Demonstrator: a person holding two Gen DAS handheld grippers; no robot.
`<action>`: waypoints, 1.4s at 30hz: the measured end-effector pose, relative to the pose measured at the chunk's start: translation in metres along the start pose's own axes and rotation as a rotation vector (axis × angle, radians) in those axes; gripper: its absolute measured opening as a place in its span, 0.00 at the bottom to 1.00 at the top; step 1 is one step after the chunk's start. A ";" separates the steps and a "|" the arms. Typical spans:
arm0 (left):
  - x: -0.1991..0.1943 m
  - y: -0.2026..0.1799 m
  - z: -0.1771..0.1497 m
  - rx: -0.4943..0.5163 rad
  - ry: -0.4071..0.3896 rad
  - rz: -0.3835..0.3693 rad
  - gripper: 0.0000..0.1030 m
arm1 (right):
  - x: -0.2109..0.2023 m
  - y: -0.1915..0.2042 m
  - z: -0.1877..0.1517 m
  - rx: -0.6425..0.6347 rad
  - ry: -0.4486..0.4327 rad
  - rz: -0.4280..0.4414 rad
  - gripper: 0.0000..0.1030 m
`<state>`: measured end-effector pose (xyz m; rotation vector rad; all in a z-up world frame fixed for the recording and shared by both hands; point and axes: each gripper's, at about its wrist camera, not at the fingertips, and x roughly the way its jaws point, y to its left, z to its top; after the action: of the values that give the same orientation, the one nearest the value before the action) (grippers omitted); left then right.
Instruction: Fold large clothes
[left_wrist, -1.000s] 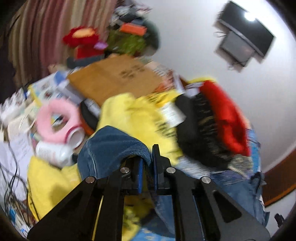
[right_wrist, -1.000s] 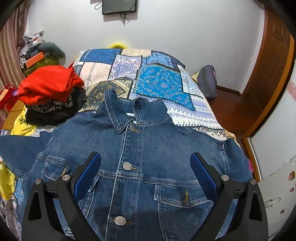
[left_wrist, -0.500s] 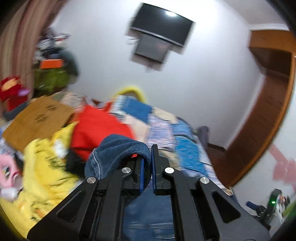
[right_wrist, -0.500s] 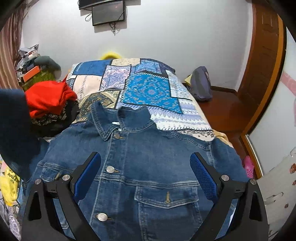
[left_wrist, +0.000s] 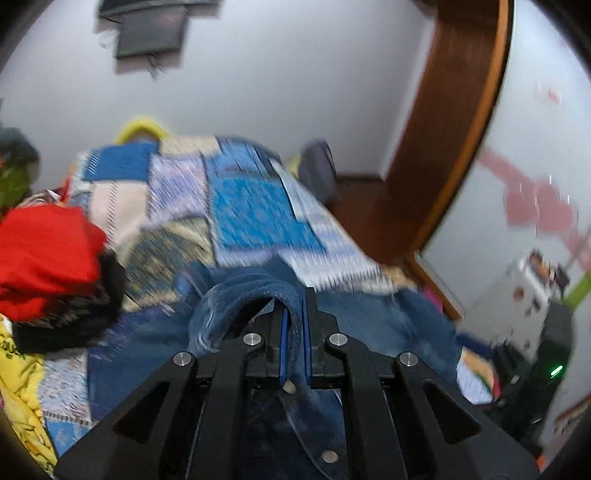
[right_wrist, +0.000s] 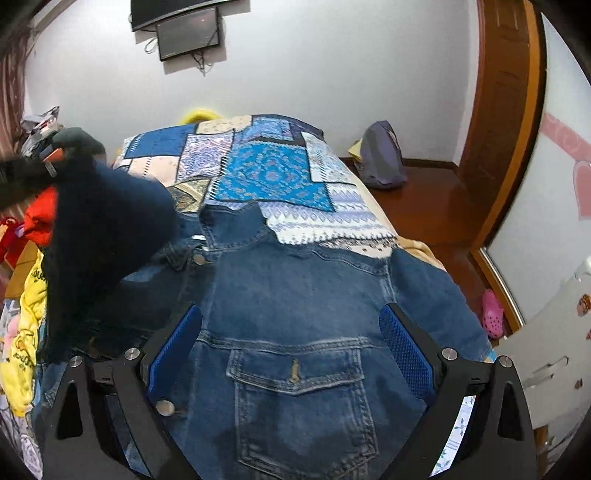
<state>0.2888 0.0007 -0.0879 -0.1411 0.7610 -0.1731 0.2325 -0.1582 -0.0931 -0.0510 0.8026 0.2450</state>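
While my left hand-held gripper (left_wrist: 294, 341) stays clamped on the denim jacket's (right_wrist: 295, 295) sleeve cuff (left_wrist: 251, 299), my right hand-held gripper (right_wrist: 290, 354) hovers, jaws apart, above the bed (right_wrist: 266, 173).

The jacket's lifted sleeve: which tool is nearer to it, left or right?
Left. The left tool is clamped on the sleeve; the right tool hovers open above the jacket's chest pocket.

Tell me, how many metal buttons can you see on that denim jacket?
2 in the right wrist view: one button just below the collar, one lower down by the gripper's left finger. The lifted sleeve may hide others on the denim jacket.
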 end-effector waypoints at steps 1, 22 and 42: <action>0.016 -0.008 -0.007 0.013 0.054 -0.012 0.05 | 0.001 -0.005 -0.002 0.008 0.006 -0.005 0.93; -0.007 -0.005 -0.049 0.114 0.208 -0.037 0.73 | -0.007 -0.002 0.004 -0.035 0.010 0.001 0.93; -0.063 0.172 -0.120 -0.083 0.195 0.327 0.87 | 0.073 0.124 0.021 -0.488 0.213 0.078 0.91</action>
<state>0.1784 0.1742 -0.1644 -0.0768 0.9741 0.1579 0.2665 -0.0202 -0.1252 -0.5122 0.9425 0.5120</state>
